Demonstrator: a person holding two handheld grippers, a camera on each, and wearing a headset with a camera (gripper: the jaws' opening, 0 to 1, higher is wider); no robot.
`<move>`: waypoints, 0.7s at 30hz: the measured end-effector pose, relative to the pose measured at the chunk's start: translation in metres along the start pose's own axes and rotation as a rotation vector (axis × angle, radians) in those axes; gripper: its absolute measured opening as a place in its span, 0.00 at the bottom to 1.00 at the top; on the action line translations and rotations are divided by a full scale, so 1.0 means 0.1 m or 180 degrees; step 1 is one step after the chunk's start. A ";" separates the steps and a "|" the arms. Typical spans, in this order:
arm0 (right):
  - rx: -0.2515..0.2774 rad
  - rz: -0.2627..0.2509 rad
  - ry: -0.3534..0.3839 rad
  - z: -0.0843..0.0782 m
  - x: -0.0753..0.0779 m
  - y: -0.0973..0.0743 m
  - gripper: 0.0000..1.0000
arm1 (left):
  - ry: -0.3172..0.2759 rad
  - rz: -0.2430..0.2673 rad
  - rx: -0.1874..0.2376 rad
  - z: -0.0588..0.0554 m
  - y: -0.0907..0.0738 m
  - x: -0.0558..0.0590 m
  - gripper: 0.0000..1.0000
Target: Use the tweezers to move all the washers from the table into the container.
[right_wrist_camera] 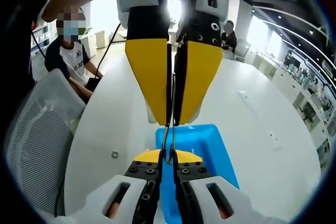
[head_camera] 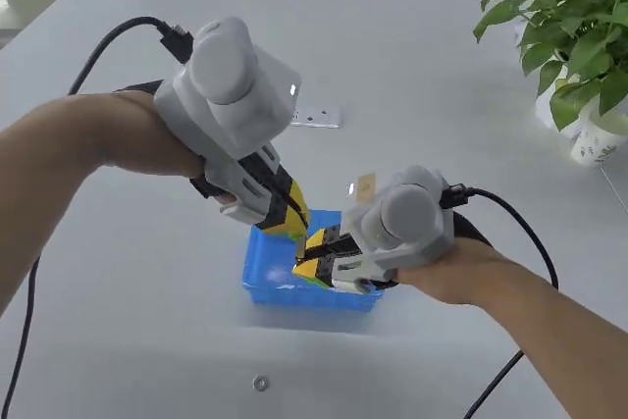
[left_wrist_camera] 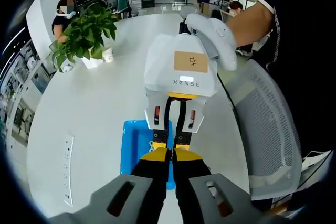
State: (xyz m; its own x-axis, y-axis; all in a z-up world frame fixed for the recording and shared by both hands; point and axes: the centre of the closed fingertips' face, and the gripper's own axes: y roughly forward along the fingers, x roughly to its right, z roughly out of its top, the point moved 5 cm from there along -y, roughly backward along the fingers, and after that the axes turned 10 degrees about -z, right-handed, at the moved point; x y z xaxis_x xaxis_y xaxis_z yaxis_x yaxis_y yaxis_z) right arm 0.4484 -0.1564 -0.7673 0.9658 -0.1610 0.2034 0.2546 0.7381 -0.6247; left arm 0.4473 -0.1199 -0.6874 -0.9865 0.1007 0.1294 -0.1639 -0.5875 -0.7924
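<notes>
A blue container (head_camera: pixel 294 293) sits on the white table, and both grippers meet above it. My left gripper (head_camera: pixel 294 218) reaches down from the upper left, shut on thin metal tweezers (right_wrist_camera: pixel 169 129). My right gripper (head_camera: pixel 309 257) comes in from the right. Its yellow-tipped jaws (right_wrist_camera: pixel 168 157) are shut around the tweezers' lower tips. In the left gripper view my own jaws (left_wrist_camera: pixel 170 153) face the right gripper (left_wrist_camera: pixel 169 141) head-on over the container (left_wrist_camera: pixel 134 145). One washer (head_camera: pixel 260 383) lies on the table in front of the container, also seen beside it (right_wrist_camera: pixel 114 155). I cannot tell whether the tweezers hold a washer.
A potted plant (head_camera: pixel 579 46) stands at the far right edge of the table. A white strip (head_camera: pixel 316 117) lies behind the container. Cables trail from both grippers. A mesh chair (left_wrist_camera: pixel 268 129) stands by the table, and a person sits beyond it.
</notes>
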 end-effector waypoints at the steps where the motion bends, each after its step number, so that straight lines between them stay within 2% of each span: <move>1: 0.0000 -0.0002 0.0000 -0.01 0.01 0.01 0.09 | 0.0002 0.0001 0.0000 0.00 0.00 -0.01 0.06; 9: -0.0024 0.0000 0.0029 -0.10 0.09 0.05 0.09 | 0.0004 0.0000 0.0013 -0.03 0.07 -0.12 0.06; 21: -0.0132 0.0029 0.0062 -0.31 0.17 0.15 0.09 | -0.0030 0.0003 0.0058 -0.10 0.26 -0.28 0.06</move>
State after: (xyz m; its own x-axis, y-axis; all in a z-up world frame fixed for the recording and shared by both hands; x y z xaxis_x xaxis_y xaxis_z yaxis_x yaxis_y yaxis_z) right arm 0.4698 -0.1687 -0.7964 0.9687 -0.1675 0.1830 0.2472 0.7119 -0.6573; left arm 0.4707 -0.1301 -0.7175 -0.9866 0.0926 0.1343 -0.1629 -0.6021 -0.7816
